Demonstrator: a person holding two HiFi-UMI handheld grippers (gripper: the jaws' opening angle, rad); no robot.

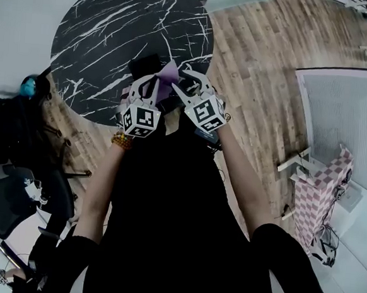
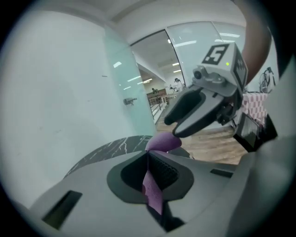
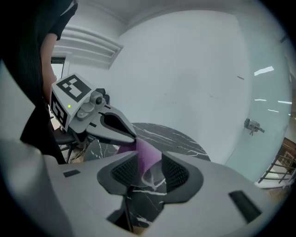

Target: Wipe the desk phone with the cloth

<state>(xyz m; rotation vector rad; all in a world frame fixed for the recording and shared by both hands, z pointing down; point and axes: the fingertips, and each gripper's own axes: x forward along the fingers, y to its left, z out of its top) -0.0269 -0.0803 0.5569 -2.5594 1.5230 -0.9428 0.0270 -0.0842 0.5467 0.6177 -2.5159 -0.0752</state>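
The left gripper [image 1: 147,88] has its jaws clamped on one end of the purple cloth [image 1: 169,77], held in the air over the near edge of the round black marble tabletop [image 1: 117,30]. Just beside it, the right gripper [image 1: 187,81] has its jaws apart, with the cloth's other end loose between them.

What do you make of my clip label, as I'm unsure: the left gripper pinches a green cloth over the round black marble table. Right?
Wrong colour: the cloth is purple, not green, as the left gripper view shows. The left gripper does pinch it over the round black marble table.
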